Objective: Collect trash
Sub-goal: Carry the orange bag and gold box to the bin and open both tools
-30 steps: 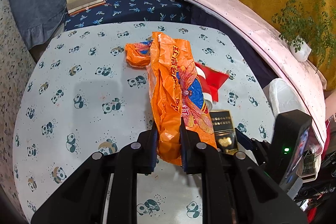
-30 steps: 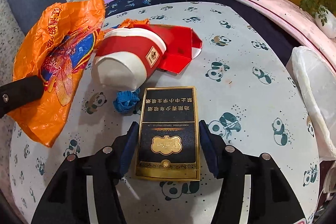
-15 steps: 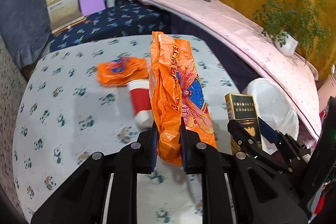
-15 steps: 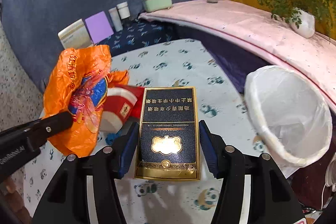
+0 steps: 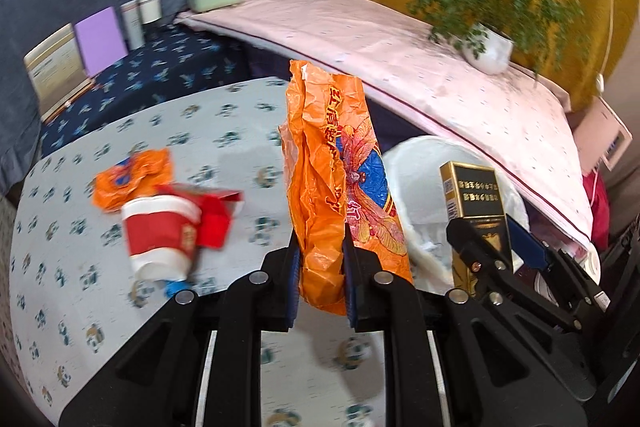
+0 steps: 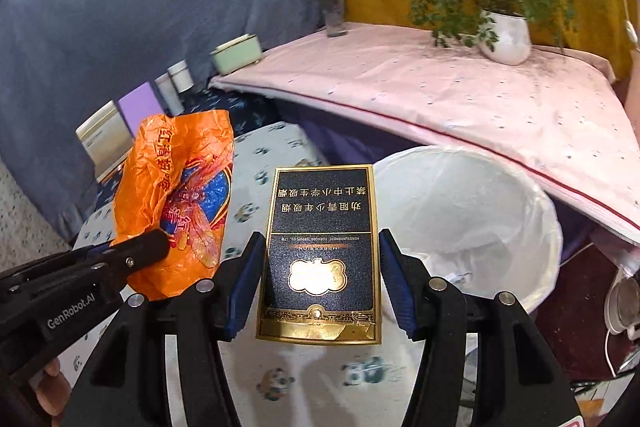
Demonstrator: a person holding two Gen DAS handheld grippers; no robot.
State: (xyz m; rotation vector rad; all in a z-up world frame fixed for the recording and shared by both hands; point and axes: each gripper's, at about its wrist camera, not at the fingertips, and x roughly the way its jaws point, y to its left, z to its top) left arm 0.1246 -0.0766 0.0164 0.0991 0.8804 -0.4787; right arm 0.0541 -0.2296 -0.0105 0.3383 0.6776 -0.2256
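The counter (image 5: 224,131) wears a pale cloth printed with pandas. At its 3 o'clock side, below its edge, stands the white-lined trash bin (image 6: 480,211), mouth up and wide open.

The orange snack bag (image 5: 332,179) is held in the air above the counter's edge. Its long axis runs nearly upright in the left wrist view, leaning a little toward 11 o'clock, with the open crumpled end at 12 o'clock. The left tongs (image 5: 320,279) are pressed nearly together on its lower end, so the thin plastic is squeezed between the blue pads.

The black and gold cigarette box (image 6: 320,247) is held by the right tongs (image 6: 320,283), about half spread, with one pad on each long side of the box. Its long axis follows the fingers and points to 12 o'clock, toward the near rim of the bin; the printed characters appear upside down in the right wrist view. The box hangs over the counter's edge, just beside the bin.

Lying on the counter at 9 o'clock of the bag are a red and white paper cup (image 5: 160,235) on its side, a red paper piece (image 5: 216,219) touching it, and a smaller orange wrapper (image 5: 132,179) behind them.
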